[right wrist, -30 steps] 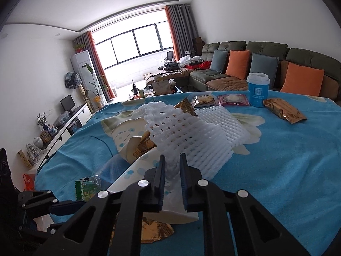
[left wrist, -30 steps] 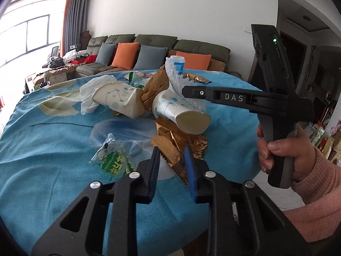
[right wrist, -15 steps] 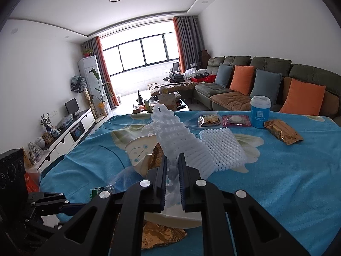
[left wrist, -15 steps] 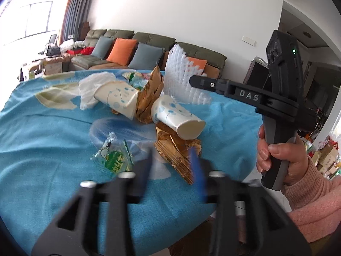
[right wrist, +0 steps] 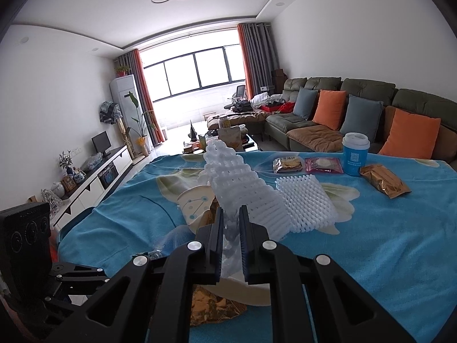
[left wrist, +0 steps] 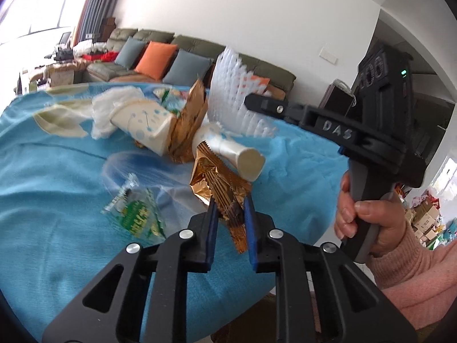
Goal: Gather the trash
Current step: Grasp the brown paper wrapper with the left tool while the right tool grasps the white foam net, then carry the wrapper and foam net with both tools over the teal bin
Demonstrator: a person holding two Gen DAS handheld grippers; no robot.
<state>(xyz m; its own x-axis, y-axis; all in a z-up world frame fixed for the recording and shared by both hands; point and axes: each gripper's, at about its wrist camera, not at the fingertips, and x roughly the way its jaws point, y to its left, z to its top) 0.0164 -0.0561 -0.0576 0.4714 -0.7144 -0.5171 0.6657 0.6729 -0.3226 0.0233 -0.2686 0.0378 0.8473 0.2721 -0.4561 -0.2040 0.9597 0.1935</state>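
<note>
L claw (left wrist: 230, 208) clamped on gold foil wrapper (left wrist: 221, 184) – wrapper sticks up between its blue pads, lifted off the desk (left wrist: 57, 177). Just ahead: paper cup (left wrist: 228, 154) on its side; green snack packet (left wrist: 135, 214) to the claw's left. R claw (right wrist: 230, 223) pinched together on white foam net (right wrist: 242, 188), which rises ahead of the tips, off the cloth. 2nd foam net (right wrist: 307, 203) lies flat to the R claw's right; blue cup (right wrist: 355, 154) & gold packet (right wrist: 384, 180) further ahead-right.
</note>
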